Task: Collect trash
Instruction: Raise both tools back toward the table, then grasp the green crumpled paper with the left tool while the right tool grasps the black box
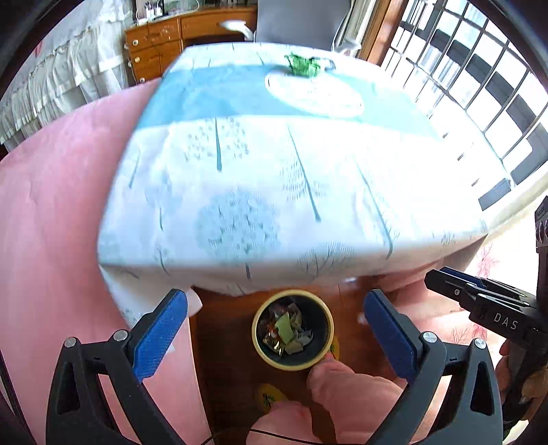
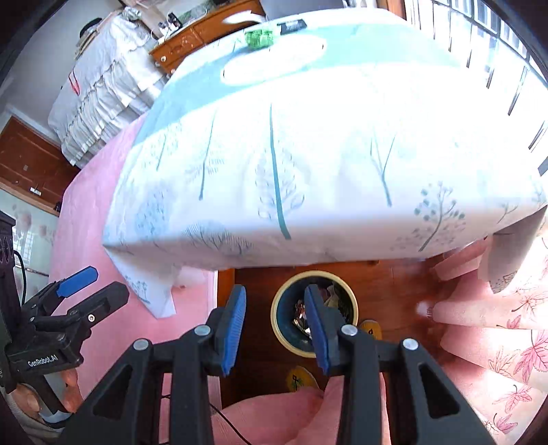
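Both pairs of tongs hang above the floor, pointing steeply down at a small yellow-rimmed bin (image 1: 293,330) that stands on the wooden floor just in front of the worktop's near edge. The left tongs (image 1: 275,337) stand wide apart with nothing between them; the bin sits straight below the gap. The right tongs (image 2: 275,328) are partly apart, also empty, with the bin showing just beyond the right-hand finger.

The bin already holds crumpled wrappers and scraps (image 1: 286,330), so the dropping step looks finished for this round. One piece of trash is left: a green crumpled wrapper (image 1: 303,65) lying far ahead of both tongs, near the far edge of the worktop (image 1: 239,164), on its tree-patterned cloth beside a pale oval patch. A dark flat object (image 2: 293,25) lies just past it; I cannot tell what it is.

The step in hand, as I judge it, is the return from the bin toward the worktop. The next move calls for reaching one pair of tongs across the whole cloth to the green wrapper, keeping the fingers apart wide enough to straddle it, then closing gently, since crumpled foil or plastic may slip or spring out.
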Demonstrator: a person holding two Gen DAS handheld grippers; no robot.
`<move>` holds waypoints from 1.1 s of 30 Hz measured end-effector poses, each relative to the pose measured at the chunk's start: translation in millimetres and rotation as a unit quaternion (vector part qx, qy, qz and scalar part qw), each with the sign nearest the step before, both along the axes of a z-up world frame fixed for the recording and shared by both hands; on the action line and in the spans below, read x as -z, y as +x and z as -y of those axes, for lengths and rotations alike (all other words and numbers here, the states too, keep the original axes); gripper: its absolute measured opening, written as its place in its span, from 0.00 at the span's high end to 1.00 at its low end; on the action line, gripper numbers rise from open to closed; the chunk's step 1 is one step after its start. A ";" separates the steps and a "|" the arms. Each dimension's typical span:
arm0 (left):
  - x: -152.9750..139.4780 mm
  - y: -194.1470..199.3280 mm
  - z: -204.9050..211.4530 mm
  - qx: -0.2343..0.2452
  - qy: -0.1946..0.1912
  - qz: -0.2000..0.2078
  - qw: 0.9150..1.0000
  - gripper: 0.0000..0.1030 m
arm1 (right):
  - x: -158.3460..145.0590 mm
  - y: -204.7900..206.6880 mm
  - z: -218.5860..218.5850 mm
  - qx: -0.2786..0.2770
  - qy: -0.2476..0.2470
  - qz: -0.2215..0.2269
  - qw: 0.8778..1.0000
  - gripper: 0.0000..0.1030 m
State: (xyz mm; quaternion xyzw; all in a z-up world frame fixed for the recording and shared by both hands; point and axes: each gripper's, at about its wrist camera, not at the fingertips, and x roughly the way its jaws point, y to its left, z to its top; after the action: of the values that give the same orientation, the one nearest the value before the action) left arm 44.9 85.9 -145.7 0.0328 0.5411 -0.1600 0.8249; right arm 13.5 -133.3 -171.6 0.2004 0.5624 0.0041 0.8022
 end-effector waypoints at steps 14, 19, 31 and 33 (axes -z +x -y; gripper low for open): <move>-106.8 141.0 54.0 -0.082 -0.005 0.098 0.992 0.10 | -92.7 154.8 66.5 -0.010 -0.032 0.109 0.994 0.65; -106.2 220.6 97.9 -0.106 -0.005 0.080 0.991 0.10 | -88.9 238.2 102.0 -0.037 -0.033 0.112 0.993 0.65; 10.0 387.6 192.0 -0.178 -0.021 -0.059 0.982 0.10 | -12.0 407.8 167.0 -0.085 -0.029 0.075 0.993 0.65; 29.7 400.9 196.7 -0.196 -0.022 -0.078 0.977 0.10 | -0.1 423.4 172.0 -0.088 -0.025 0.071 0.993 0.65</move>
State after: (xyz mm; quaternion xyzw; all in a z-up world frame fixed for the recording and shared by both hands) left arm 445.8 -110.8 -175.4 -0.1047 0.5963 -0.0093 0.7959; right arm 436.9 -305.4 -171.5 0.1297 0.5195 0.0749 0.8413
